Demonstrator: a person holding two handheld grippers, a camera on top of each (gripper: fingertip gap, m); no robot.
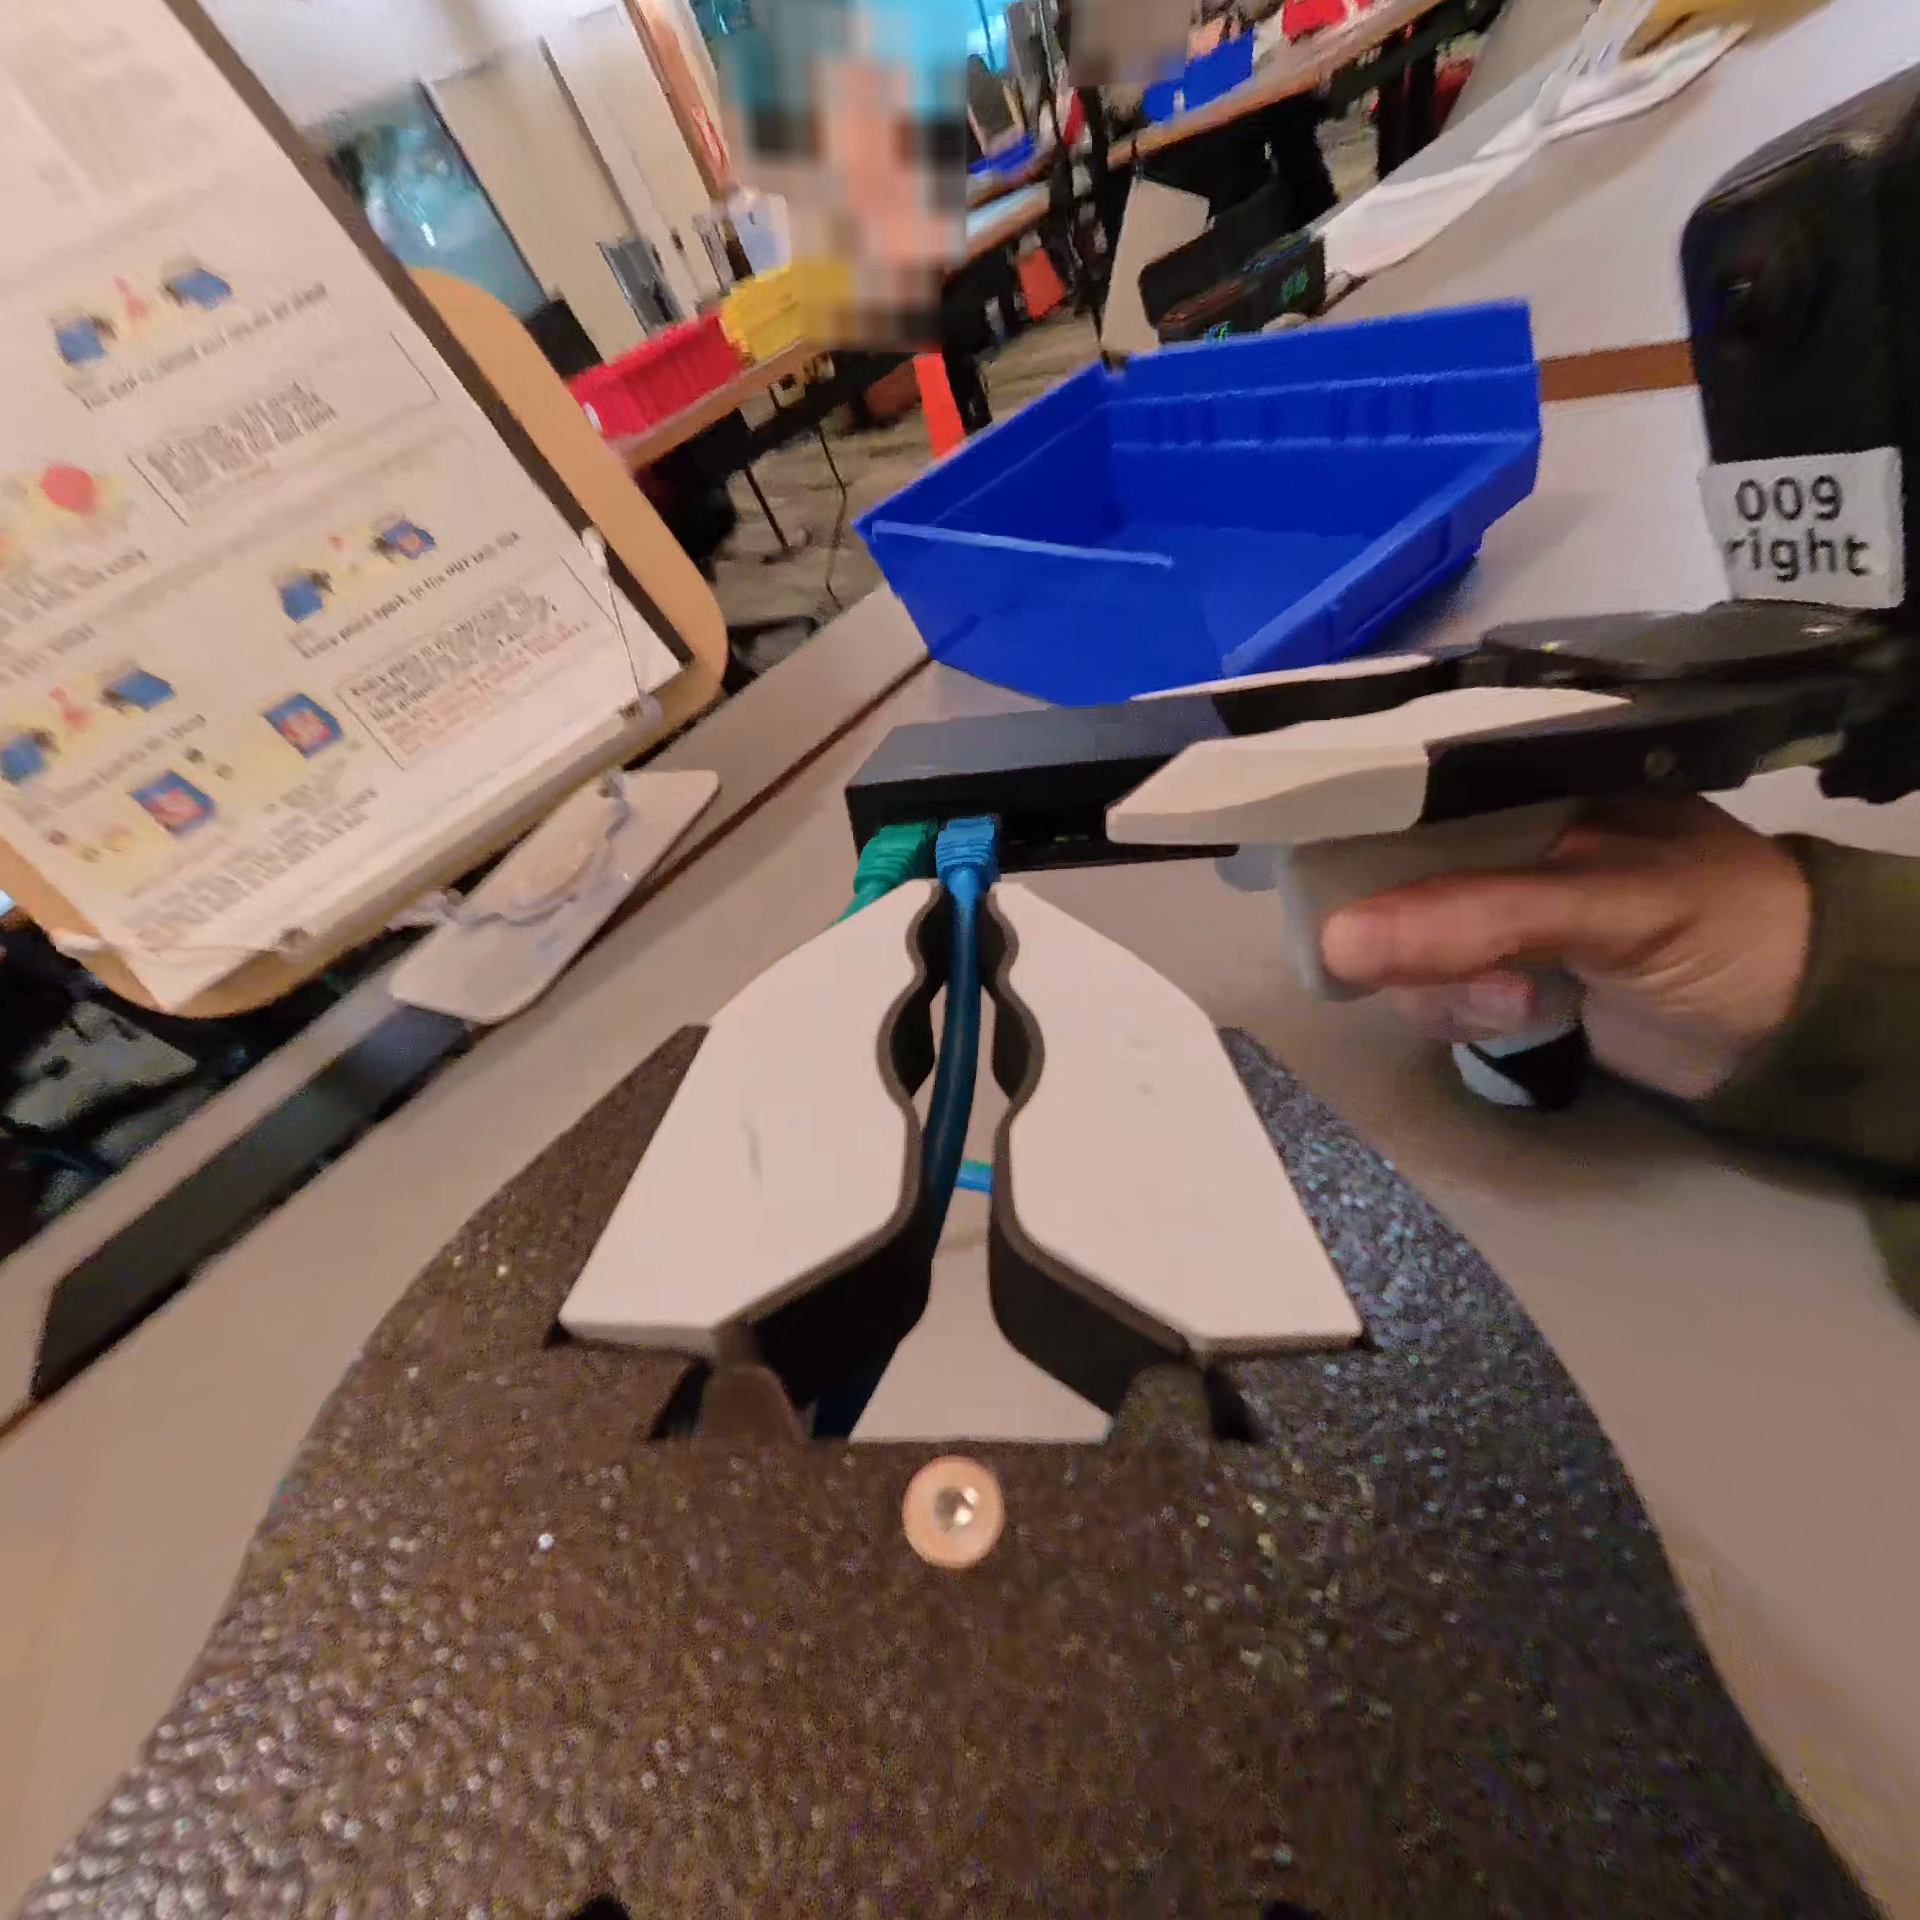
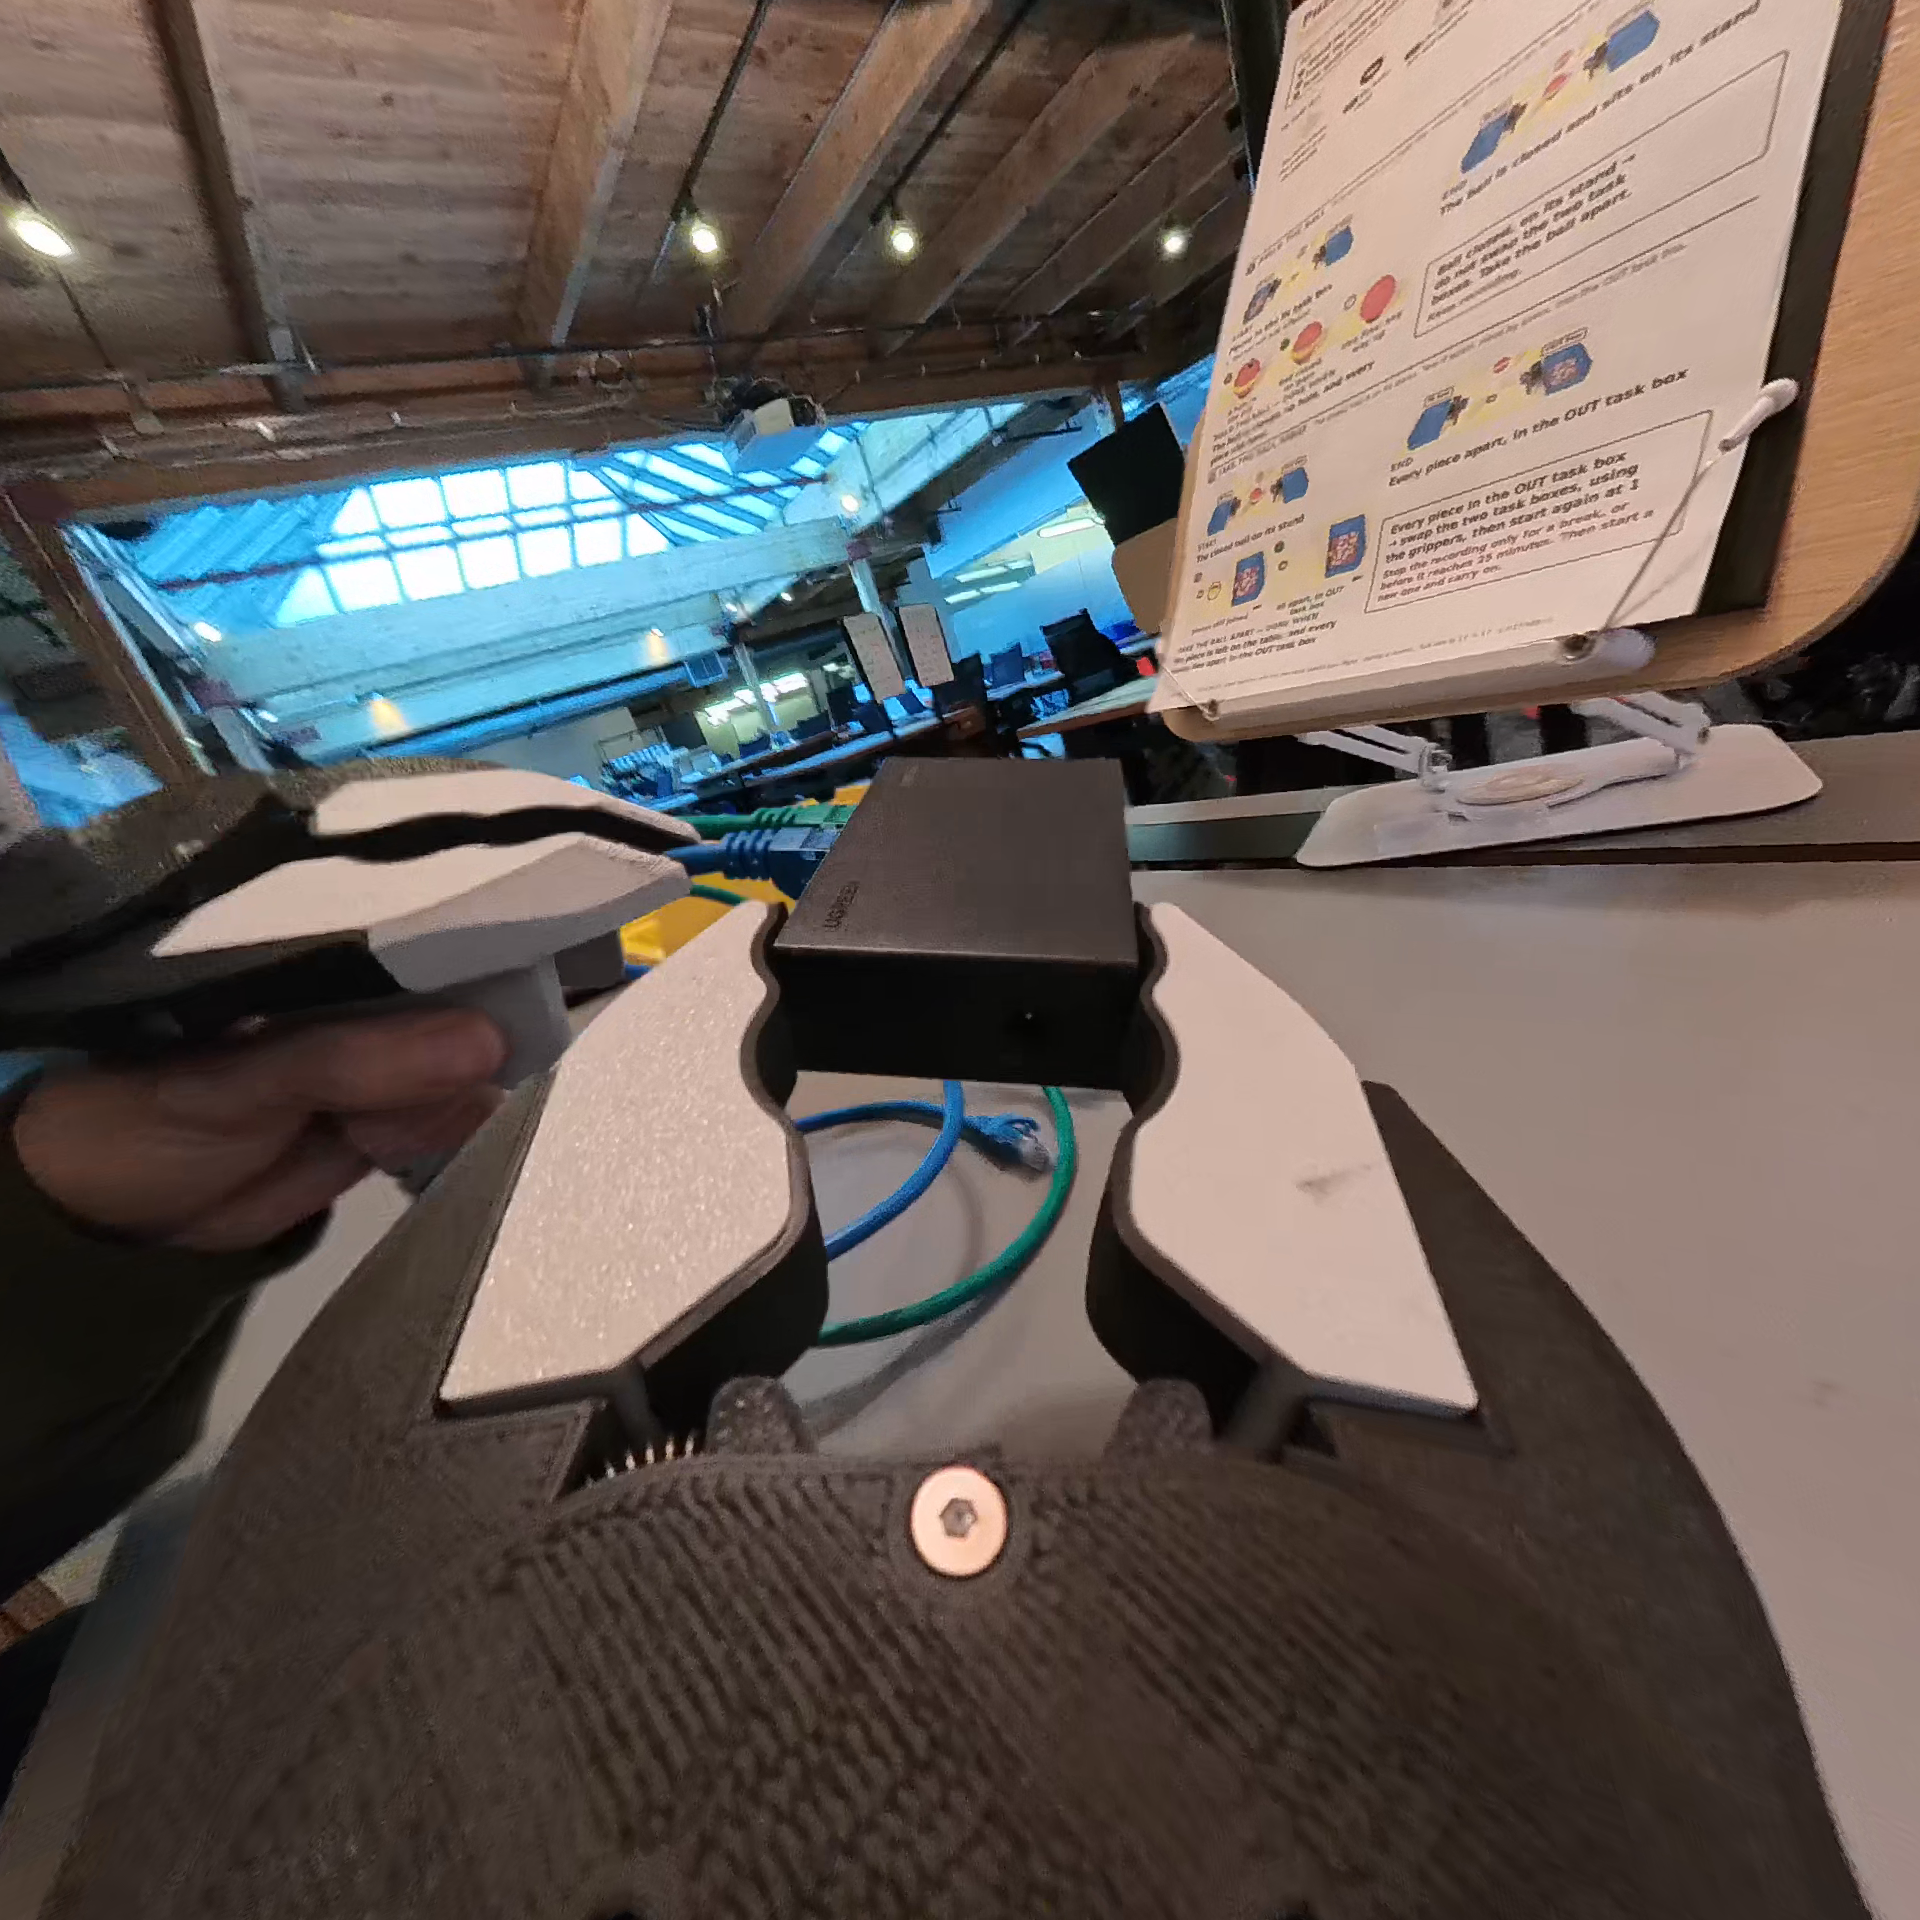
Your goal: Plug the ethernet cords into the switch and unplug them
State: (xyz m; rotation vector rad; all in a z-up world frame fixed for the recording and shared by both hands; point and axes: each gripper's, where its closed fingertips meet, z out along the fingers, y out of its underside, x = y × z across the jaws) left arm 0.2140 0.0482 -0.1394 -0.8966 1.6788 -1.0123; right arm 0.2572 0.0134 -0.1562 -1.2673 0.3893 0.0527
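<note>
The black switch is held above the table, its port side toward the left wrist view. A green cord and a blue cord sit with their plugs in neighbouring ports. My left gripper is shut on the blue cord just behind its plug. My right gripper is shut on the end of the switch and holds it off the table. The right gripper also shows in the left wrist view, and the left gripper in the right wrist view. Both cords loop on the table under the switch.
A blue bin stands empty behind the switch. An instruction sheet on a wooden board stand leans at the left, its white base on the table. A person's hands hold both grippers.
</note>
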